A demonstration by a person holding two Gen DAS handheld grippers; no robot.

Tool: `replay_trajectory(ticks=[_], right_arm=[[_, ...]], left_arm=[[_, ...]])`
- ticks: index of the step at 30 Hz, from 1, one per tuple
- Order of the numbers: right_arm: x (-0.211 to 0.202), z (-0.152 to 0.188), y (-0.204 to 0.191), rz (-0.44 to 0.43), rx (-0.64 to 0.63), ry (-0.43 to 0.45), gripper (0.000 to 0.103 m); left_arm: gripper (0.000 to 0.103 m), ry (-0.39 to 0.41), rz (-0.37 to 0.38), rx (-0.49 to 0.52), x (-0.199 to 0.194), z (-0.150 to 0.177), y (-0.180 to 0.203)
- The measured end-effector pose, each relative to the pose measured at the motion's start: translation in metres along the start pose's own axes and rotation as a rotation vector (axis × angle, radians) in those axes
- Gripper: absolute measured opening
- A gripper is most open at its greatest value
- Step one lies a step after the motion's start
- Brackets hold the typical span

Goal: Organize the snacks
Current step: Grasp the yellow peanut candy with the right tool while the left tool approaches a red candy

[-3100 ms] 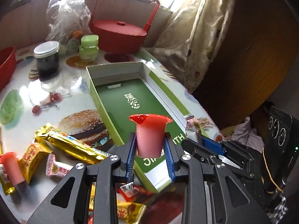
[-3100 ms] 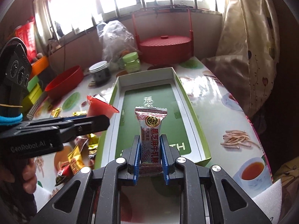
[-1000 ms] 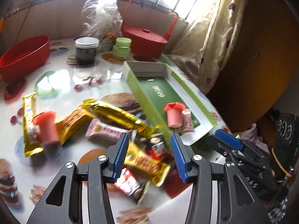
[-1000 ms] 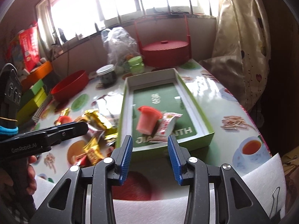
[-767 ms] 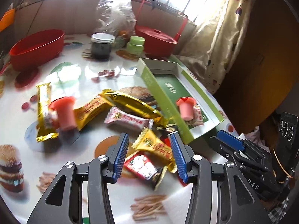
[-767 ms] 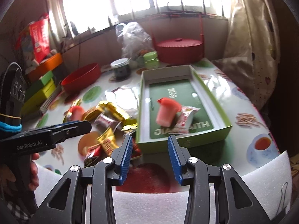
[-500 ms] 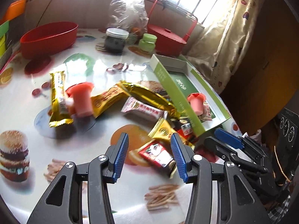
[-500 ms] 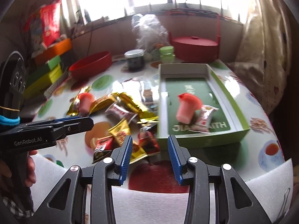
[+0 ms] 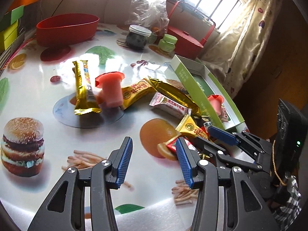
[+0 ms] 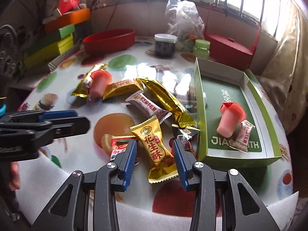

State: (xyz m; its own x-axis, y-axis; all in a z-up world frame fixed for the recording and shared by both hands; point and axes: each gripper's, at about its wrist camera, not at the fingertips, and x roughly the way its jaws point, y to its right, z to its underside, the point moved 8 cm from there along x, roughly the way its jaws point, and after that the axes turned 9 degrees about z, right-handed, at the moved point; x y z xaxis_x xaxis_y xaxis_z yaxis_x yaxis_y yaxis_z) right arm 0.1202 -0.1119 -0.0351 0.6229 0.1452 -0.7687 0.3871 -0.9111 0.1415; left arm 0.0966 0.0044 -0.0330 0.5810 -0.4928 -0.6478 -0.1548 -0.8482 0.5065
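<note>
From the left wrist camera, the left gripper (image 9: pixel 153 153) hung over the near part of a table (image 9: pixel 63 129) covered in a cloth printed with burgers and fries; its blue-padded jaws were spread with nothing between them. Past the jaws, mid-table, a pink jelly cup (image 9: pixel 110 91) stood touching a gold bar (image 9: pixel 83 88), with more gold and white wrappers trailing toward the right edge. There a green tray (image 9: pixel 194 88) held a second jelly cup (image 9: pixel 216 104). The right gripper (image 9: pixel 221 135) reached in from the right, covering some wrappers beside the tray. Along the far edge stood a red bowl (image 9: pixel 67 28), a dark jar (image 9: pixel 137 37), a clear plastic bag (image 9: pixel 149 9) and a red lidded basket (image 9: pixel 185 41). From the right wrist camera, the right gripper (image 10: pixel 155 155) also had its jaws spread, holding nothing, and a gold peanut-candy packet (image 10: pixel 156 146) lay on the table between them, untouched as far as could be seen. A red packet (image 10: pixel 119 147) sat partly behind the left jaw and a black one (image 10: pixel 184 137) behind the right. The tray (image 10: pixel 200 107), at the right edge, held the jelly cup (image 10: pixel 230 119) leaning against a white candy (image 10: pixel 242 136). The left gripper (image 10: pixel 63 120) came in from the left.
</note>
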Motion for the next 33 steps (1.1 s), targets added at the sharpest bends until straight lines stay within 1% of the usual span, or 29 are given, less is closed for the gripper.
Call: replay_trajectory(ticks=[6,10,12,14,15,18,22,26,28,31,33], right_arm=[[0.01,0.0,-0.002,-0.011,0.013,-0.021,0.038],[0.016,0.002,-0.004,-0.041,0.024,-0.047,0.038],[0.016,0.003,-0.004,-0.068,0.051,-0.058,0.029],[0.015,0.005,-0.004,-0.085,0.076,-0.064,0.023],[0.014,0.005,-0.004,-0.094,0.096,-0.067,0.022],[0.01,0.005,-0.006,-0.11,0.12,-0.055,0.021],[-0.002,0.003,-0.002,-0.116,0.158,-0.016,0.021],[-0.013,0.005,0.005,-0.113,0.191,0.008,0.021],[-0.02,0.007,0.01,-0.102,0.208,0.023,0.021],[-0.03,0.009,0.018,-0.109,0.241,0.046,0.021],[-0.035,0.011,0.024,-0.094,0.253,0.057,0.021]], left_arm=[[0.048,-0.001,-0.003,-0.01,-0.001,0.001,-0.005],[0.048,-0.005,0.001,-0.01,-0.001,0.003,-0.004],[0.048,-0.007,0.003,-0.009,-0.002,0.004,-0.002],[0.048,-0.013,0.006,-0.009,-0.001,0.006,-0.001],[0.048,-0.015,0.007,-0.008,-0.001,0.006,0.0],[0.048,-0.032,0.022,-0.01,0.001,0.01,0.004],[0.048,-0.053,0.027,-0.002,0.005,0.015,0.011],[0.048,-0.074,0.072,-0.011,0.01,0.019,0.02],[0.048,-0.087,0.069,-0.003,0.014,0.02,0.025],[0.048,-0.107,0.071,0.005,0.021,0.022,0.034],[0.048,-0.127,0.06,0.016,0.027,0.024,0.04]])
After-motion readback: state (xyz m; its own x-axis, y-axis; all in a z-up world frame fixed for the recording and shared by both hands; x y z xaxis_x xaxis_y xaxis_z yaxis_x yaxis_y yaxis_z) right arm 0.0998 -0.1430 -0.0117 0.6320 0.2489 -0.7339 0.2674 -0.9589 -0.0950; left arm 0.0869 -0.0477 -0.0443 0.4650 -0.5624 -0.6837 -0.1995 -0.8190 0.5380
